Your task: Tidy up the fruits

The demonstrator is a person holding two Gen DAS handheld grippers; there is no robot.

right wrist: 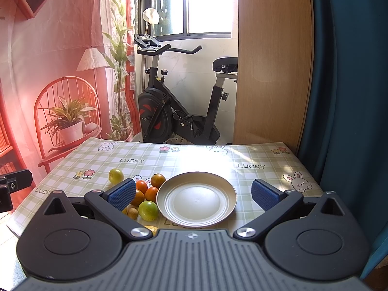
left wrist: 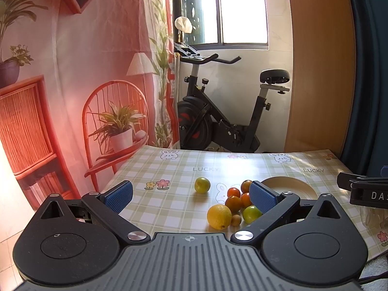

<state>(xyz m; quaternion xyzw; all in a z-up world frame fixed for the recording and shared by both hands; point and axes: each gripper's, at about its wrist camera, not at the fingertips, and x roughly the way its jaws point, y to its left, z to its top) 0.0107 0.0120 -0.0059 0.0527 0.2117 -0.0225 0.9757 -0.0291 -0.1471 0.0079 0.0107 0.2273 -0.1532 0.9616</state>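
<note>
Several fruits lie on a checked tablecloth [left wrist: 169, 206]: a yellow lemon [left wrist: 219, 216], a green citrus [left wrist: 251, 214], small oranges [left wrist: 233, 203], a tiny brown fruit [left wrist: 235, 220], and a lone green-yellow citrus [left wrist: 202, 185] apart to the left. An empty round plate [right wrist: 196, 198] sits right of the cluster. My left gripper [left wrist: 191, 196] is open above the table, the cluster just inside its right finger. My right gripper [right wrist: 194, 194] is open, spanning the plate; the green citrus [right wrist: 148, 210] and oranges [right wrist: 151, 194] show by its left finger.
An exercise bike [left wrist: 218, 111] stands beyond the table's far edge. A printed backdrop [left wrist: 72, 84] hangs at the left, a wooden panel [left wrist: 320, 72] and blue curtain [right wrist: 351, 97] at the right. The other gripper's body [left wrist: 366, 189] pokes in at the right.
</note>
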